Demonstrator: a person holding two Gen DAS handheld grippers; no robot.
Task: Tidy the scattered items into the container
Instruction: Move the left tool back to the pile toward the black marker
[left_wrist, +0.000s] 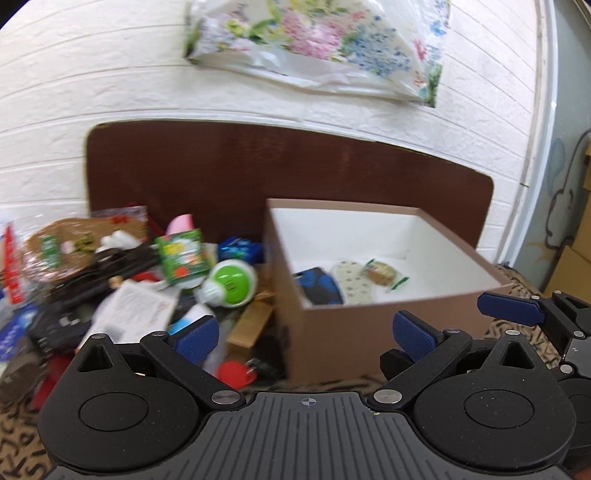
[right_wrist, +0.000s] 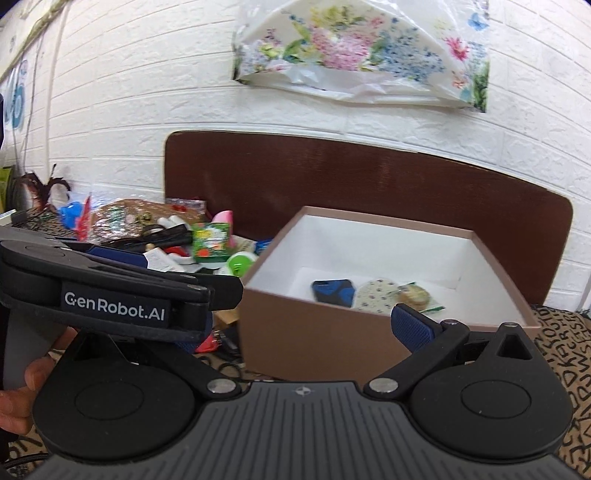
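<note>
A brown cardboard box (left_wrist: 351, 325) with a white inside stands on the patterned surface; it also shows in the right wrist view (right_wrist: 314, 332). Inside lie a blue-black pouch (left_wrist: 319, 286), a floral pad (left_wrist: 351, 282) and a wrapped snack (left_wrist: 382, 273). A heap of scattered items lies left of the box, with a green-white round bottle (left_wrist: 231, 282) and a green packet (left_wrist: 183, 258). My left gripper (left_wrist: 306, 334) is open and empty in front of the box. My right gripper (right_wrist: 301, 328) is open and empty, to the right of the left one.
A dark brown board (left_wrist: 258, 166) leans on the white brick wall behind the box. A floral plastic bag (left_wrist: 317, 44) hangs above. The left gripper's body (right_wrist: 110, 291) crosses the right wrist view's left side. Cardboard boxes (left_wrist: 576, 251) stand at far right.
</note>
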